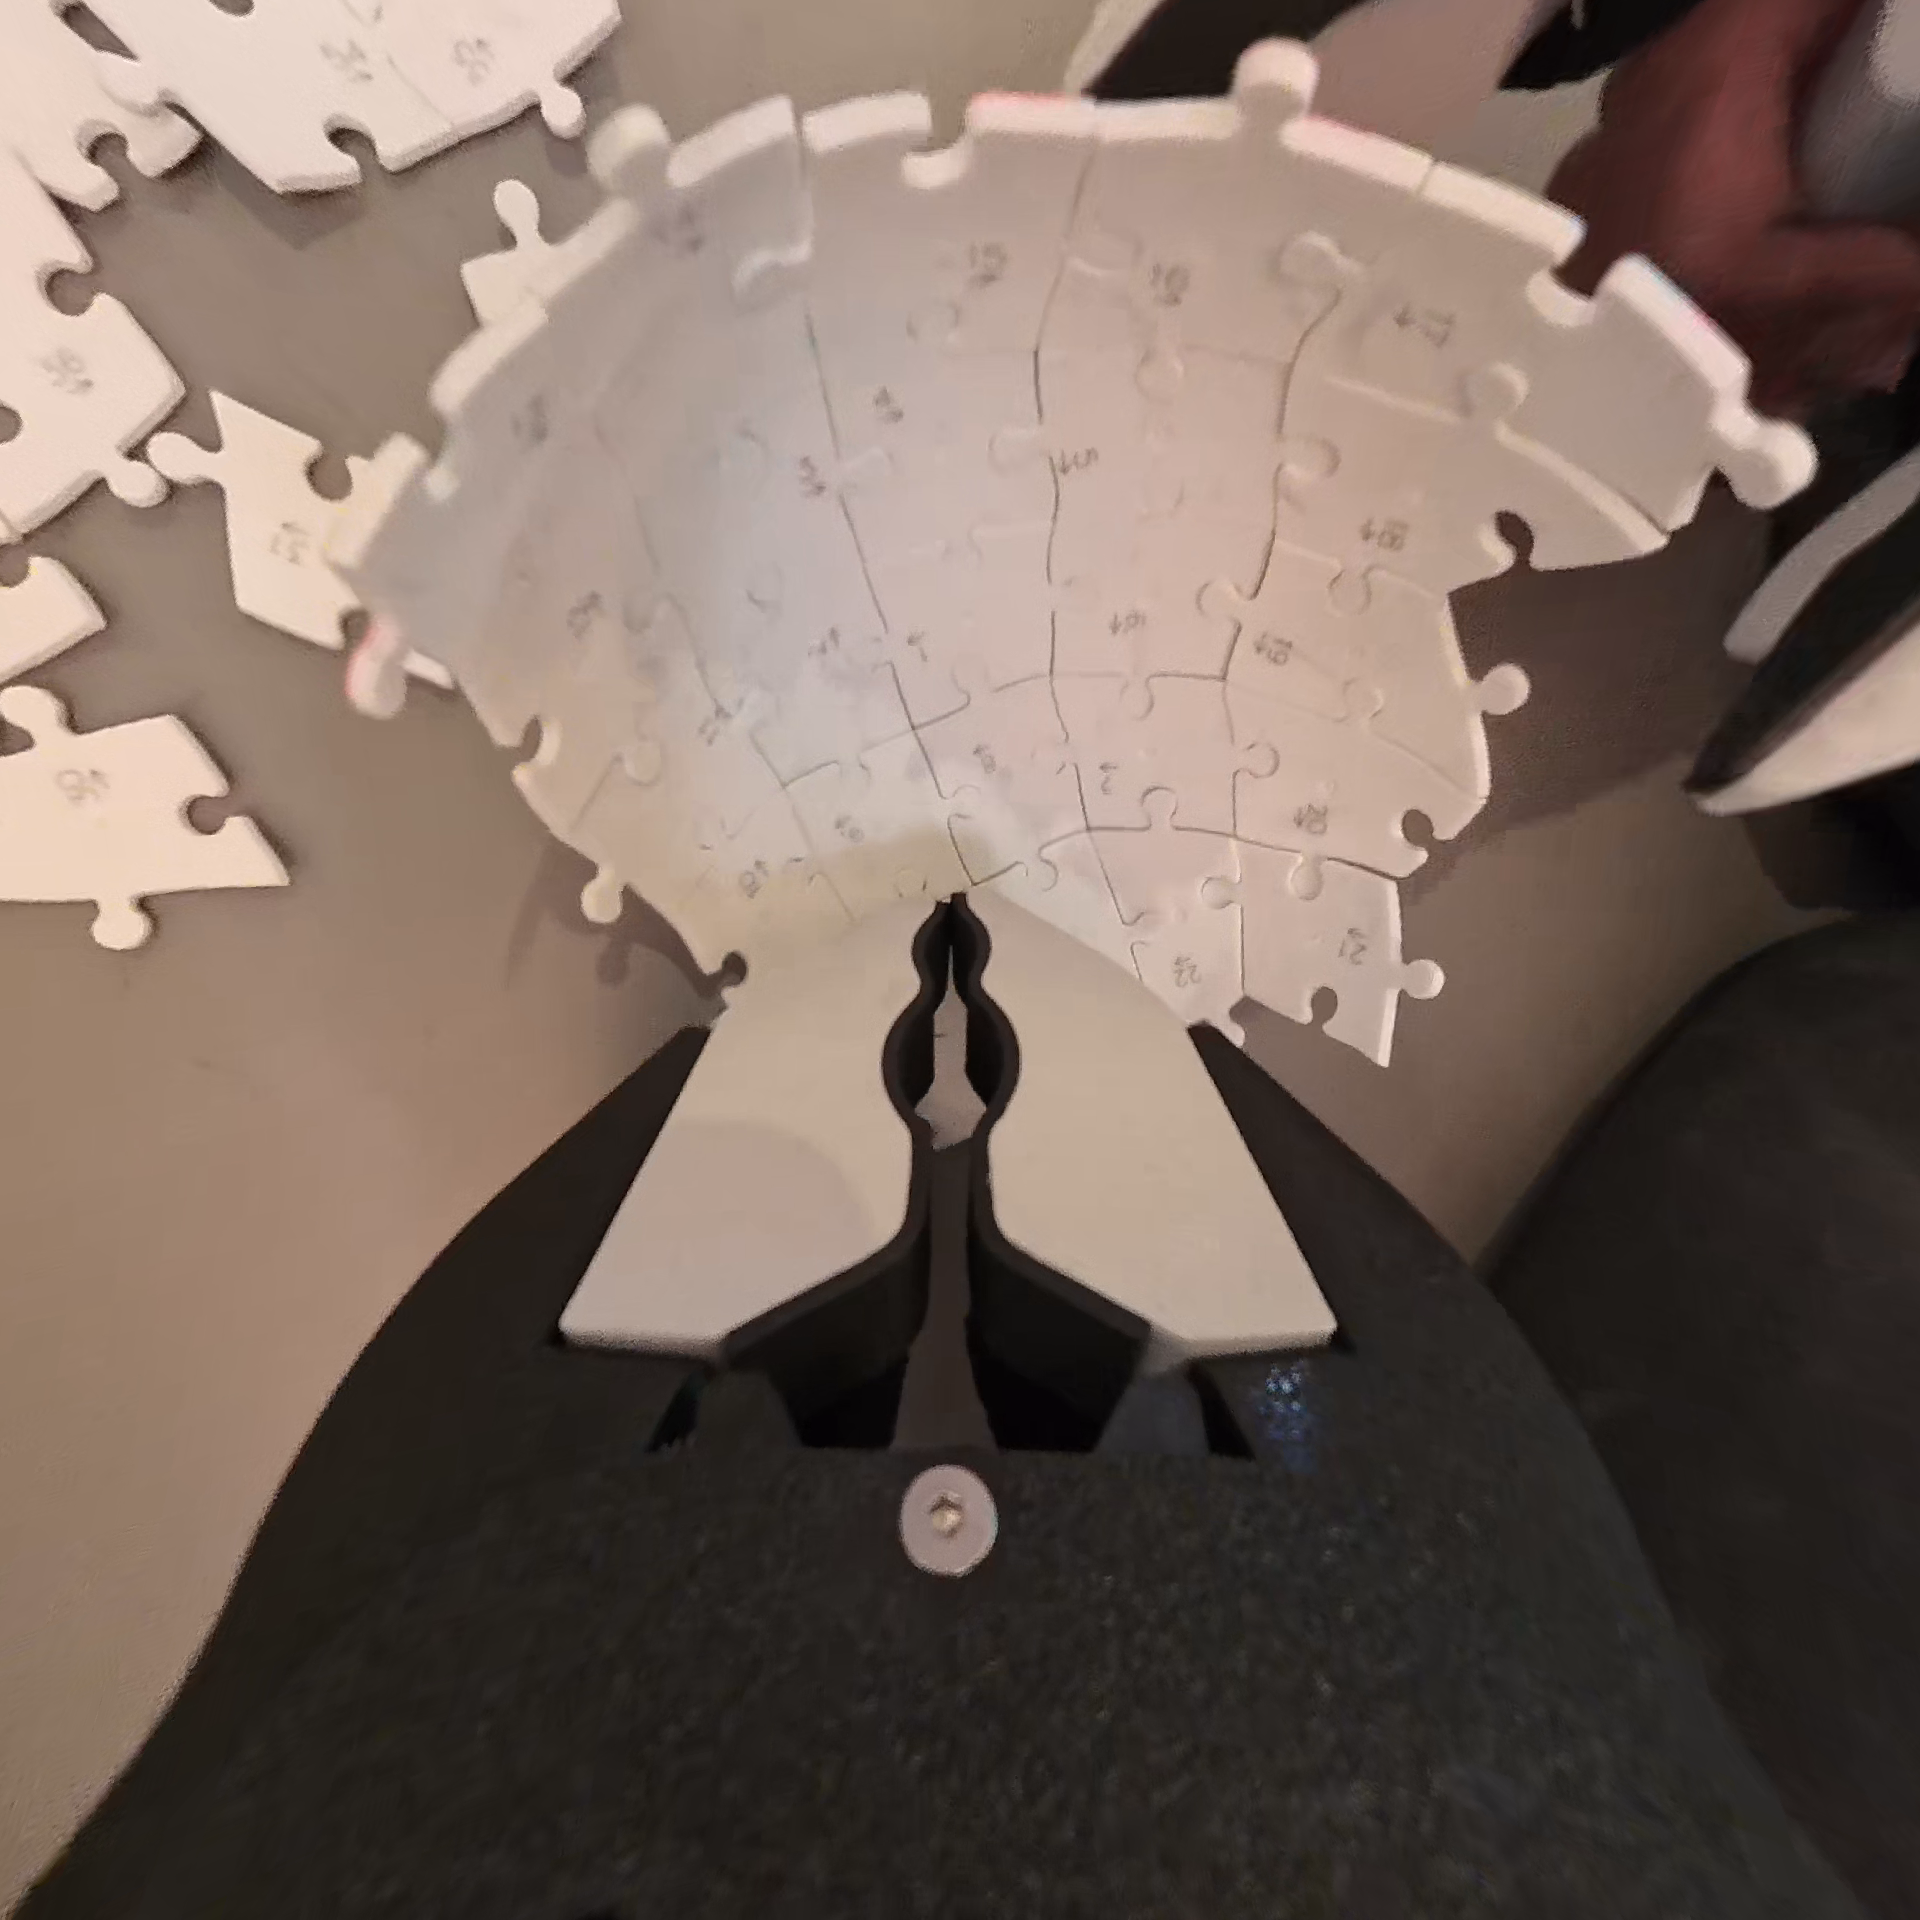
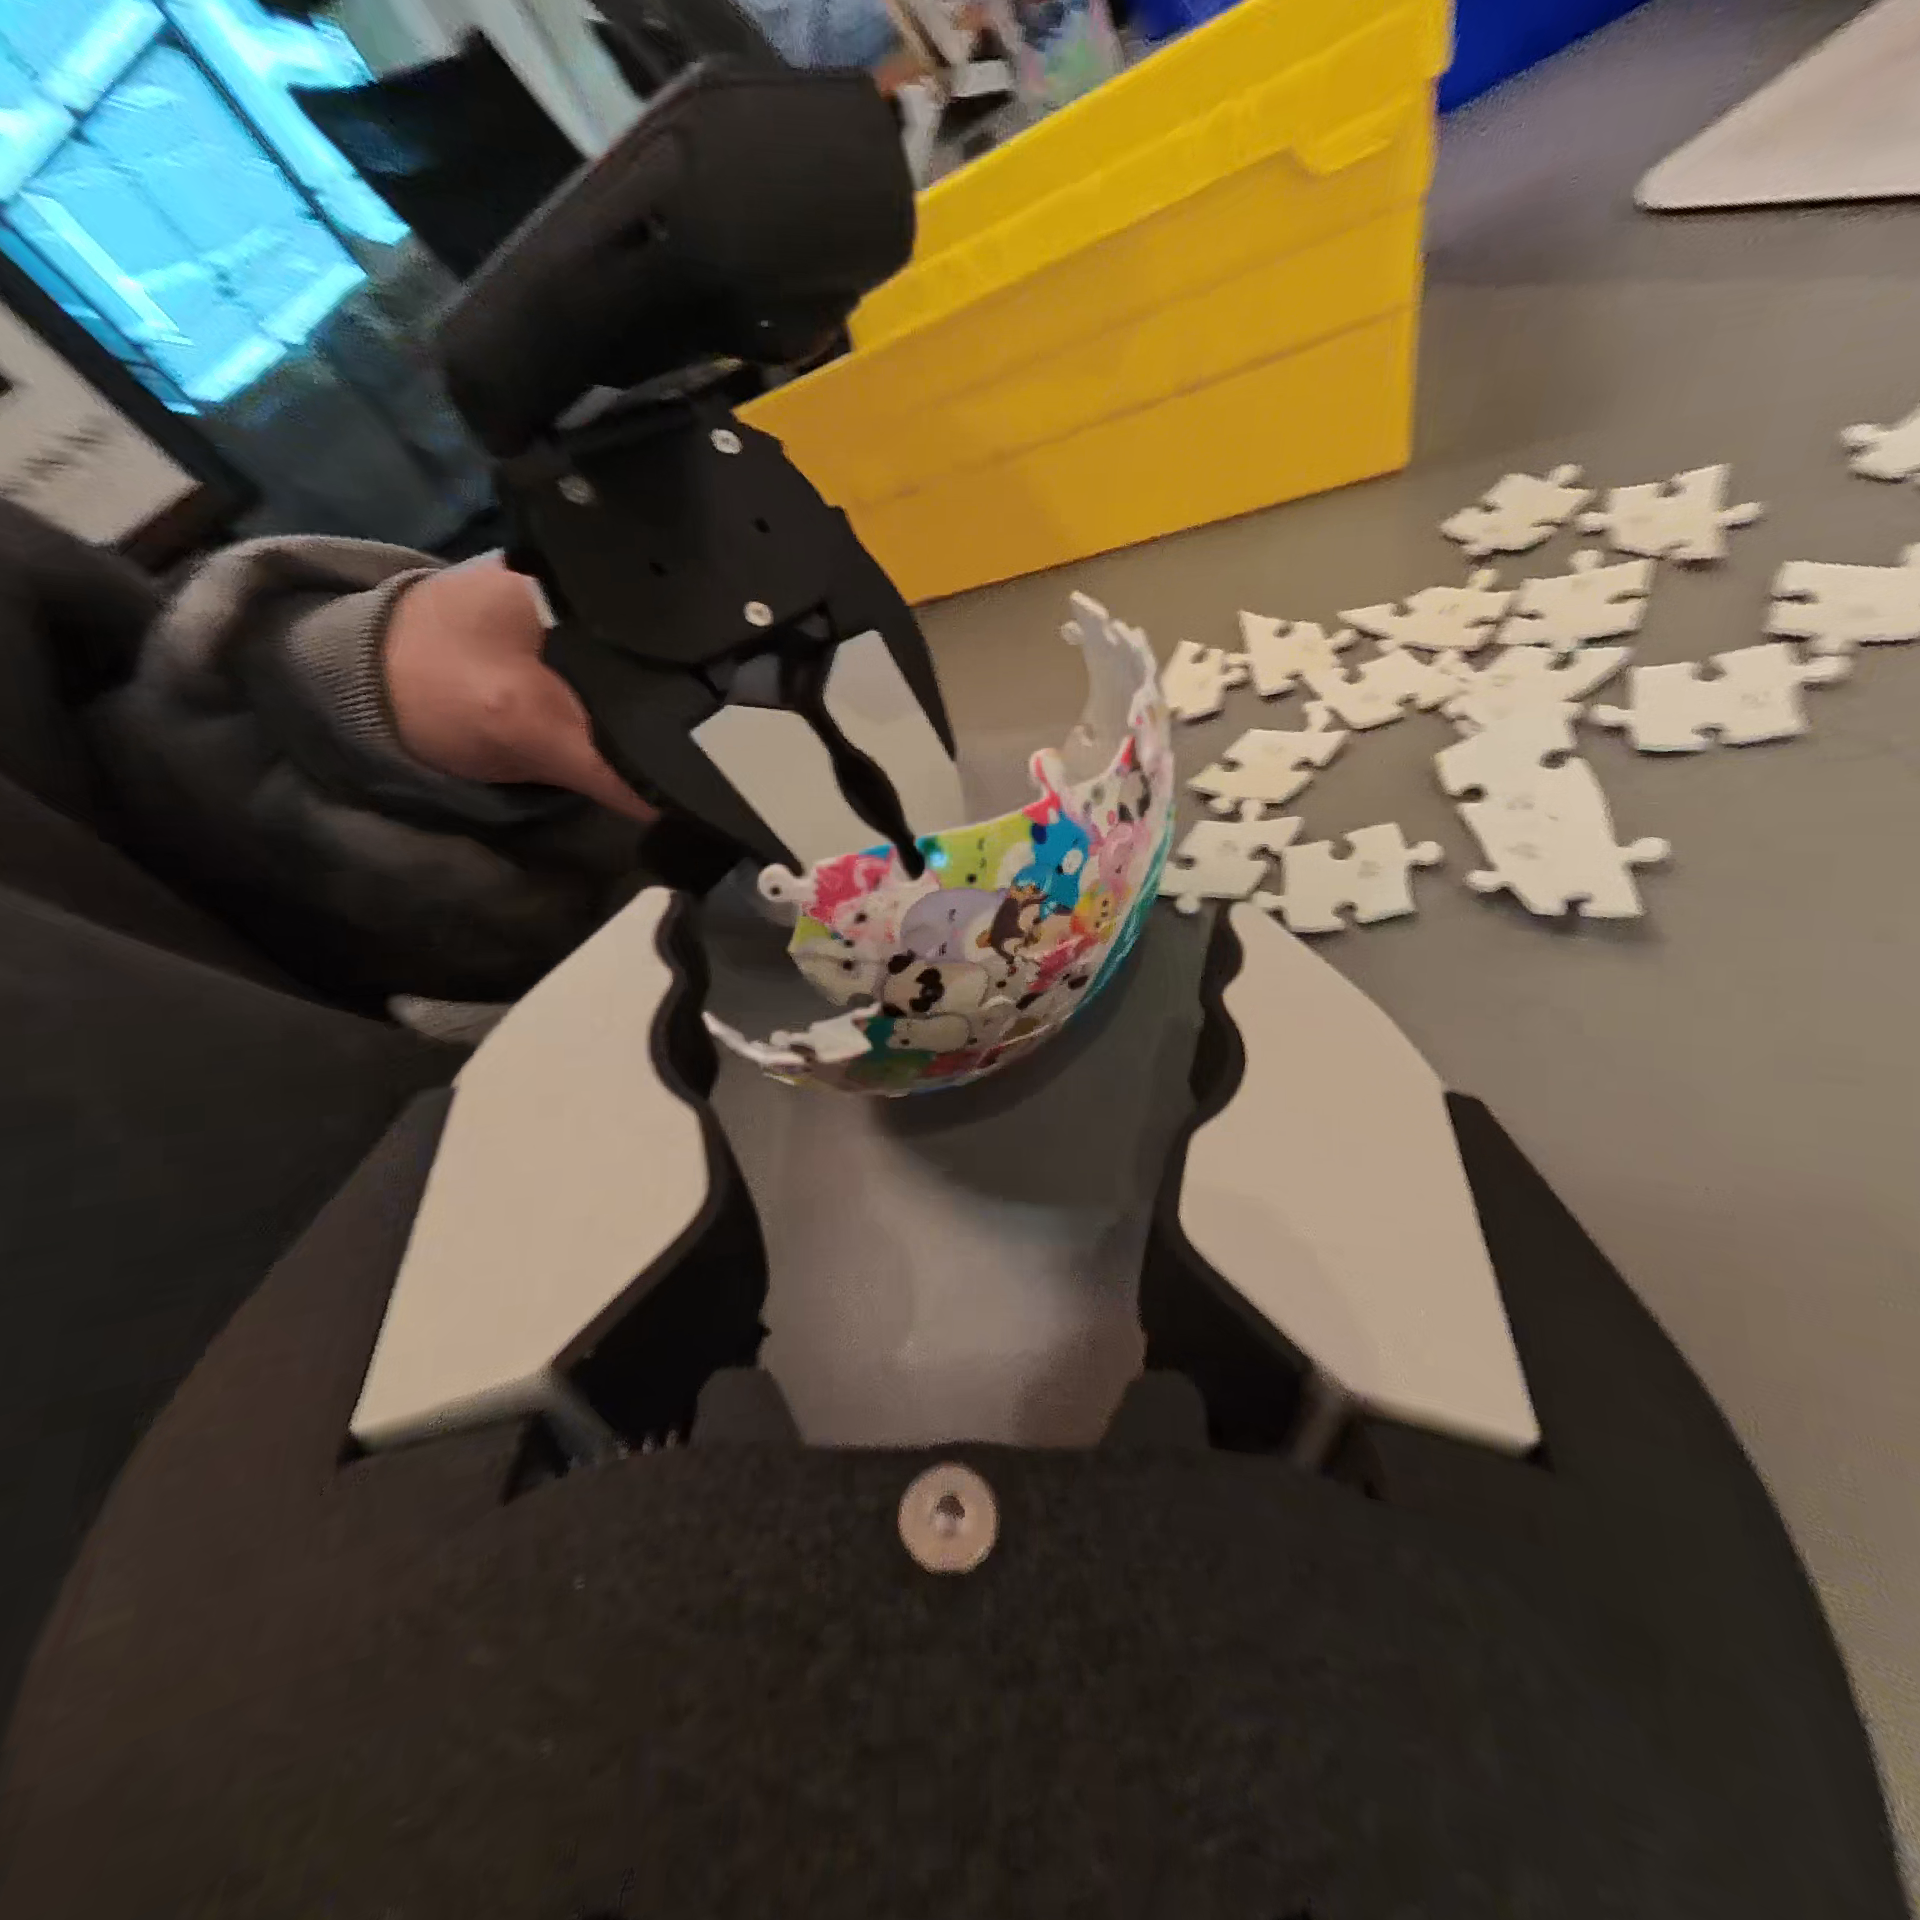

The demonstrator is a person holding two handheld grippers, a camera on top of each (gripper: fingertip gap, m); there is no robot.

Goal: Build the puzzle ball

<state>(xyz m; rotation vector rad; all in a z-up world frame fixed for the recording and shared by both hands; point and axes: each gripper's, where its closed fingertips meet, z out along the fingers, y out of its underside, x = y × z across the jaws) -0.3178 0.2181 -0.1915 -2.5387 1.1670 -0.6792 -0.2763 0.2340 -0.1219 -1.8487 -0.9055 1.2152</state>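
One half-built puzzle ball [image 1: 1039, 540] | hollow faces left tongs [image 1: 951, 909], pinching rim | right tongs [image 2: 951, 966] spread

half-built puzzle ball [image 2: 977, 935] on its side, colourful outside, white inside; loose white pieces [image 2: 1538, 707] nearby

The right gripper [image 2: 951, 997] stands open before a half-built puzzle ball [image 2: 987, 935] on a grey table [image 2: 1662, 1143], while the left gripper [image 2: 914, 857] pinches the shell's rim; loose white pieces [image 2: 1538, 717] lie beside yellow bins [image 2: 1143, 343].
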